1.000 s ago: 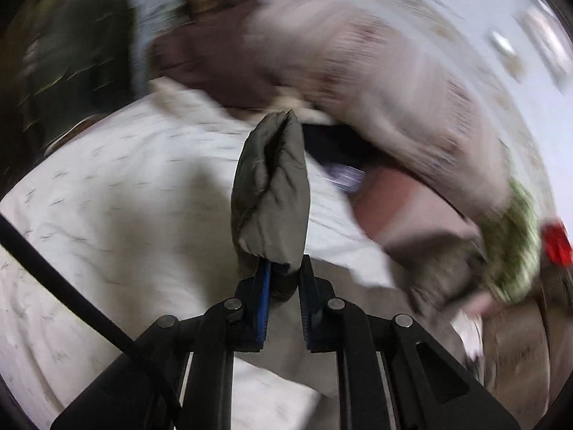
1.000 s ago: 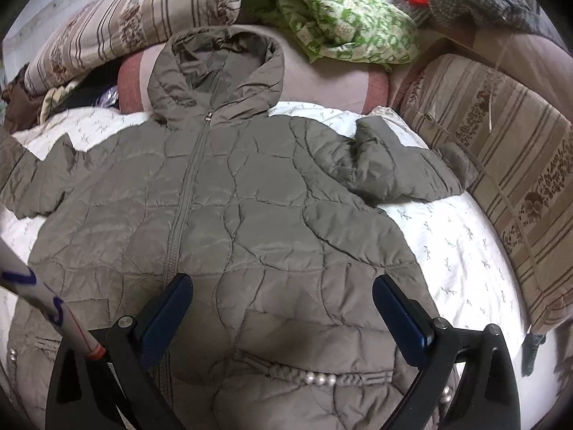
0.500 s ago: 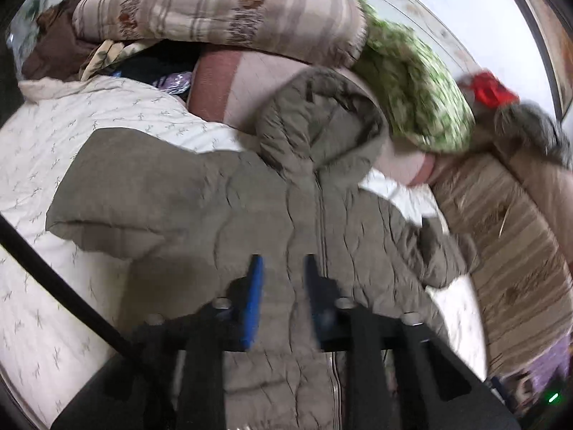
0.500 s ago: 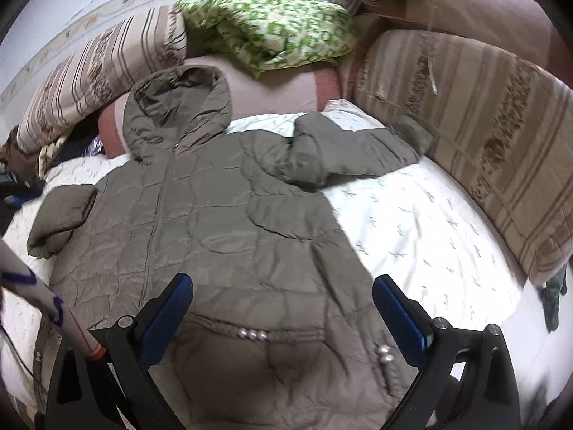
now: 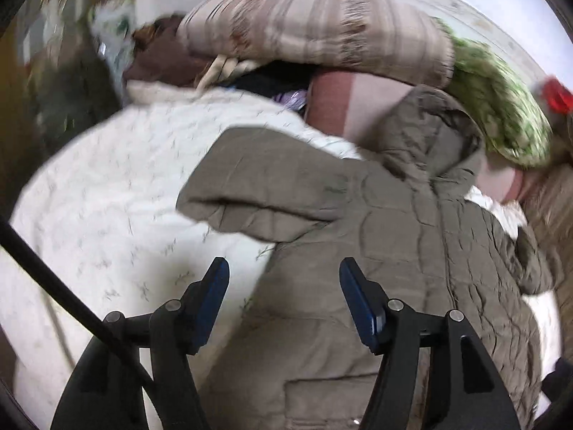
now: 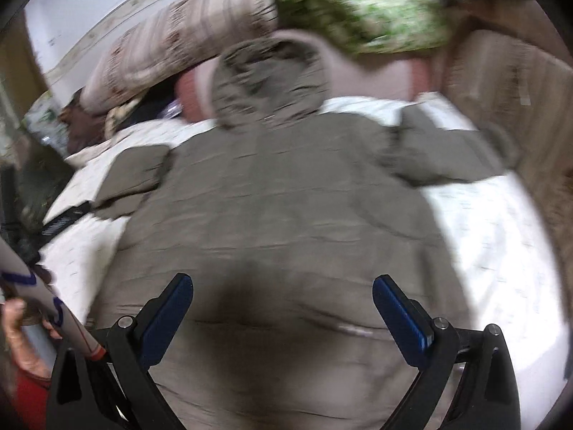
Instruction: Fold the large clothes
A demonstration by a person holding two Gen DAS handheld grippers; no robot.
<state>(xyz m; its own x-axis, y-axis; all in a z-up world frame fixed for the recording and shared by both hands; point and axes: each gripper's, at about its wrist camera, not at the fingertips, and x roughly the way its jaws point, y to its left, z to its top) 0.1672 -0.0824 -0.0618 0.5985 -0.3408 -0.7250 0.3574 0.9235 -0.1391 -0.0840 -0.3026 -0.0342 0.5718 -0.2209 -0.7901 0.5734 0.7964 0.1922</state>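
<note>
An olive hooded puffer jacket lies front up on a white bedspread, its hood against the pillows. Its left sleeve is folded back toward the shoulder; the right sleeve stretches toward the sofa cushion. My left gripper hovers over the jacket's left edge, jaws opening, nothing between them. My right gripper stands wide open above the jacket's lower front, empty. Both views are blurred.
Striped cushions, a pink bolster and a green patterned quilt line the far side. A person's hand holds the left tool at the lower left. A black cable crosses the left.
My left gripper let go of the sleeve cuff, which now lies folded by the shoulder, and its jaws spread while it swung over the jacket's side. The right view shifted back toward the jacket's middle.
</note>
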